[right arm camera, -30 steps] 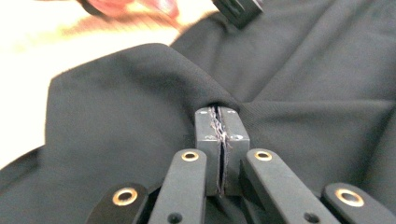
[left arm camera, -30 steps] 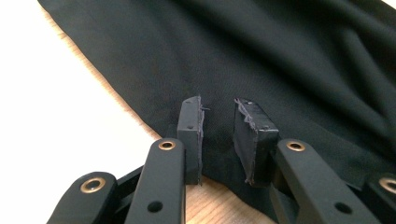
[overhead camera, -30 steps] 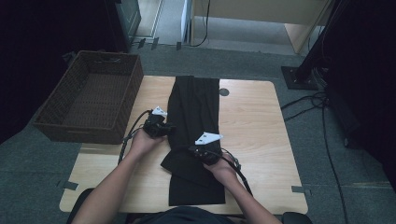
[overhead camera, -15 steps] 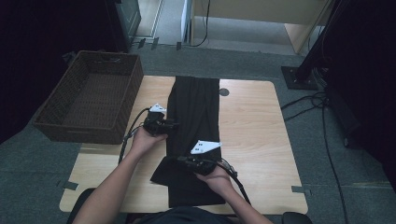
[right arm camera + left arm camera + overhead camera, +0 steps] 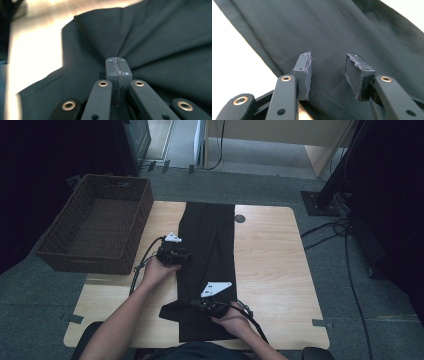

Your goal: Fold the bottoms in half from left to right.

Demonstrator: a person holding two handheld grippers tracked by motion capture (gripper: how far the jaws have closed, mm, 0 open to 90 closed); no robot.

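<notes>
A long black garment (image 5: 209, 245) lies lengthwise down the middle of the wooden table (image 5: 280, 270). My left gripper (image 5: 185, 256) sits at the cloth's left edge, about halfway along it. In the left gripper view its jaws (image 5: 328, 72) stand apart over flat black cloth (image 5: 342, 32) with nothing pinched; they have just been opening. My right gripper (image 5: 196, 304) is nearer the front edge and points left. In the right gripper view it (image 5: 116, 62) is shut on a pinch of the cloth (image 5: 160, 37), with creases fanning out from the pads. A corner of cloth (image 5: 167, 312) juts out to the left.
A brown wicker basket (image 5: 95, 227) stands against the table's left side. A small round hole (image 5: 240, 218) sits in the tabletop beside the garment's far end. Bare wood lies to the right of the cloth. Cables (image 5: 345, 250) run across the floor on the right.
My right gripper has moved left and nearer the front edge, dragging the pinched cloth so a corner now sticks out left. The left hand has stayed where it was.
</notes>
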